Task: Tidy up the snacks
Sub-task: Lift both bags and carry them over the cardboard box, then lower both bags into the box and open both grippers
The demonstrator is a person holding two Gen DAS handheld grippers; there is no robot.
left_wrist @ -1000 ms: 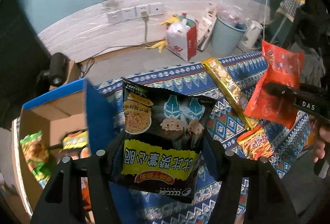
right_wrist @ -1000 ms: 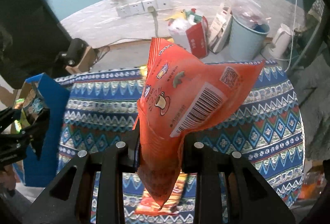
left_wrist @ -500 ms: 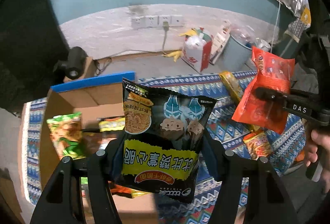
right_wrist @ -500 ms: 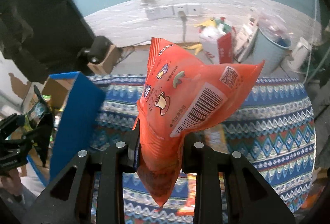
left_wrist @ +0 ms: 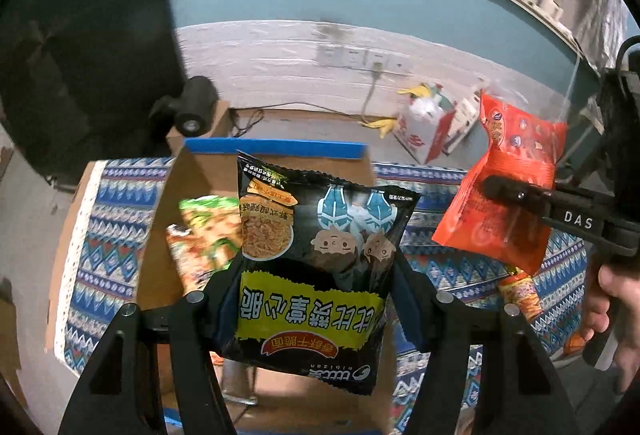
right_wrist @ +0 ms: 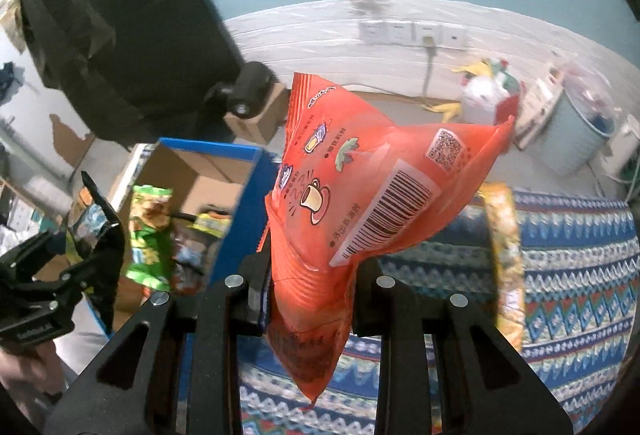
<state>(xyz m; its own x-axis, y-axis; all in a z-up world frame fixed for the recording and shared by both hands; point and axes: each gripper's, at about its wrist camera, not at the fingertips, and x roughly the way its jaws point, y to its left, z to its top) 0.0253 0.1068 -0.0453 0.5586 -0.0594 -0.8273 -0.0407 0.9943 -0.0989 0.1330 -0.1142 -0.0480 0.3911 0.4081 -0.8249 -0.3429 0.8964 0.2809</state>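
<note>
A cardboard box (left_wrist: 272, 171) with a blue rim sits on a table draped in a patterned cloth (left_wrist: 108, 235); every place below is given from this box. The left gripper (left_wrist: 312, 299) hangs over the open box, its jaws clamped on the lower part of a black noodle-snack bag (left_wrist: 320, 259) that stands up between them. The right gripper (right_wrist: 308, 291) holds an orange snack bag (right_wrist: 360, 203) off to the box's right side, over the cloth, jaws pinching the bag's lower end. Inside the box a green packet (left_wrist: 208, 231) leans among other packets (blurred, so their labels cannot be read). A long yellow packet (right_wrist: 504, 255) lies on the cloth further right of the box.

Risks, as a judgement: both bags are slippery and puffed with air, gripped only near one end, so either could pivot or slip. Released too near the rim, the black bag could catch the wall and tip outside. The two grippers are close and could collide if both head for the box.

The box floor beneath the black bag is hidden, and its near edge is cut off by the gripper.
</note>
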